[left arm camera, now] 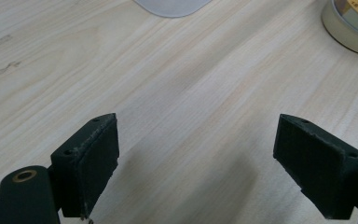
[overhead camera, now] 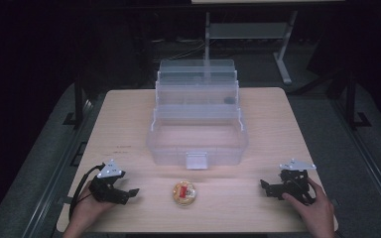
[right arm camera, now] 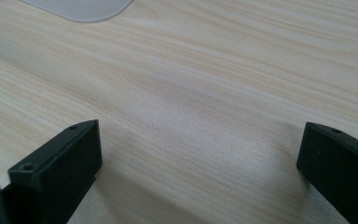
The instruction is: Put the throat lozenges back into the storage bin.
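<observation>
A small round tin (overhead camera: pixel 184 193) with a yellow-and-red label on its lid lies on the near middle of the pale wood-grain table (overhead camera: pixel 278 129), between the 2 grippers and just near of the clear plastic tiered storage box (overhead camera: pixel 198 124). The box stands opened out, its 3 upper trays stepped back toward the far side so the deep bottom bin faces up, probably to receive the tin.

The left gripper (overhead camera: pixel 129 192) rests low on the near left of the table, its jaws spread wide and holding nothing, aimed toward the tin; in the left gripper view the tin's metal rim (left arm camera: pixel 349 28) sits at the far right, well apart from the matte black rubber-like pads (left arm camera: pixel 98 158). The right gripper (overhead camera: pixel 268 188) sits at the near right, jaws likewise spread and empty over bare wood, pointing inward. Both seem parked at the ready, the left nearer the tin. The box's frosted, rounded latch tab (left arm camera: pixel 172 6) shows translucent against the smooth laminate.
</observation>
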Demonstrator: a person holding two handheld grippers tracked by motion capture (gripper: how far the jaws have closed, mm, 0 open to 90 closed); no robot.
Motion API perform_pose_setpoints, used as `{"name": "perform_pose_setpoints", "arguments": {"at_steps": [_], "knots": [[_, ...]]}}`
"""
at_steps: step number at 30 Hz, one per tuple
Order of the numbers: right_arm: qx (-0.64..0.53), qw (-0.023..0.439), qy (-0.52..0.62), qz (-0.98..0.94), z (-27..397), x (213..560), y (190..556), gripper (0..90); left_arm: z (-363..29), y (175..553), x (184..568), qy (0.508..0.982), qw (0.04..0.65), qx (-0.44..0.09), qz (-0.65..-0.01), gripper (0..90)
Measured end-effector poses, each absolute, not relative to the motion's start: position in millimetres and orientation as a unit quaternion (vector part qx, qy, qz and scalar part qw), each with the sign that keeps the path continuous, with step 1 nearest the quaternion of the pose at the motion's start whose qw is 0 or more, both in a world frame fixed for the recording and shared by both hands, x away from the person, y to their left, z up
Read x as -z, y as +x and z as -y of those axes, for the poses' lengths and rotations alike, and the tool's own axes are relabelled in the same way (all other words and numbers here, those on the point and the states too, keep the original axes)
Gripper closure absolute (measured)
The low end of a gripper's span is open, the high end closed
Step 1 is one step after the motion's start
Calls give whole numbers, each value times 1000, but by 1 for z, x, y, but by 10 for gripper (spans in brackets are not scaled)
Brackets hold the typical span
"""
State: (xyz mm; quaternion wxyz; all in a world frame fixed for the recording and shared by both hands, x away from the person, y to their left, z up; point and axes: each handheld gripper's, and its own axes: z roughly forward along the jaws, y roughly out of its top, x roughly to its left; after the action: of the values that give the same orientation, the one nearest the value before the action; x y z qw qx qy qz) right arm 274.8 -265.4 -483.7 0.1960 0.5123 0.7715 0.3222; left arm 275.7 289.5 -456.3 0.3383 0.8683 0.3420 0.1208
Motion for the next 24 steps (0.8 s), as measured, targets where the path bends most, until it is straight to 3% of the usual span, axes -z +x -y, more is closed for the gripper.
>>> {"name": "perform_pose_setpoints", "arguments": {"at_steps": [24], "knots": [[-322,196,512,-772,265,484,275,0,-266,273,448,882,337,-103,-314,136]]}}
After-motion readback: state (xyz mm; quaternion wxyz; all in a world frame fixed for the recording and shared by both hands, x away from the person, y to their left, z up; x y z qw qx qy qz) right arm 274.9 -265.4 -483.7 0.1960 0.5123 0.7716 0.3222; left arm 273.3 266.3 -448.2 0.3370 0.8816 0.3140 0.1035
